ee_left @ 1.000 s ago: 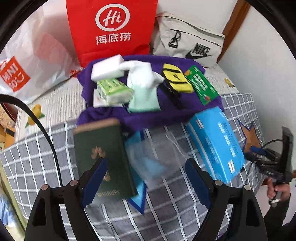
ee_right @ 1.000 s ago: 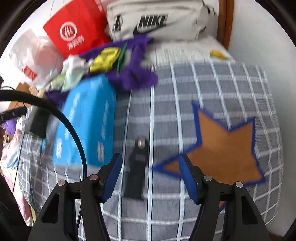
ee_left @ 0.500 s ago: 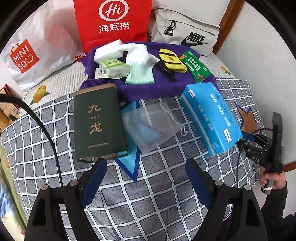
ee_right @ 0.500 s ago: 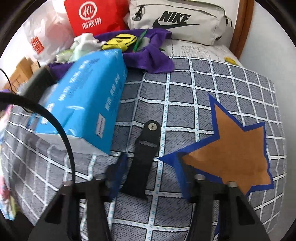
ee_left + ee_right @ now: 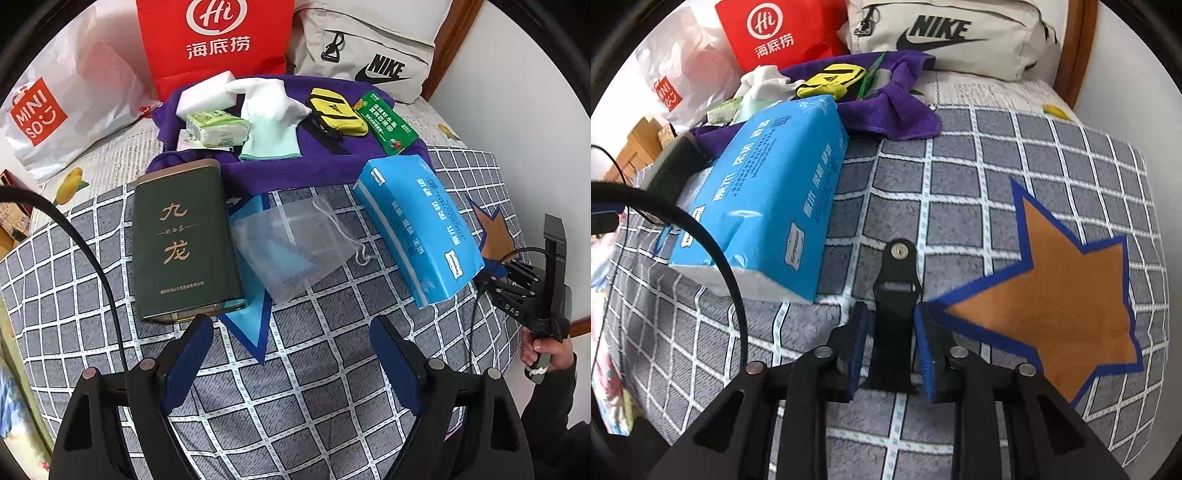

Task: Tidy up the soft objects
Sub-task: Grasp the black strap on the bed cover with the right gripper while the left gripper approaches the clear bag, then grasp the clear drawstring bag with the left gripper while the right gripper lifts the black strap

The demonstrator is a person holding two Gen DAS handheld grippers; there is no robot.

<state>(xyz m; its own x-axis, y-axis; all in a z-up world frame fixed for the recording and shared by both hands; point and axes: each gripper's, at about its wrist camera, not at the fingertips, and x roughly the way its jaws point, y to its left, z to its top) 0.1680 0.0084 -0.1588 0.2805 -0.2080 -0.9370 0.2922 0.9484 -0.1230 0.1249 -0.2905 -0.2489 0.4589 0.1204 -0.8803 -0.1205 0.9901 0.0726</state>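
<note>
Blue pads of the right gripper [image 5: 891,332] have just been closing and now pinch 1 black strap [image 5: 896,302] beside 1 blue tissue pack [image 5: 768,206]. The left gripper [image 5: 291,354] is spread wide, near 1 green tin [image 5: 181,236].

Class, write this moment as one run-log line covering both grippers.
left gripper: open, empty, above checked blanket | right gripper: jaws just closing around black strap | blue tissue pack: untouched
</note>
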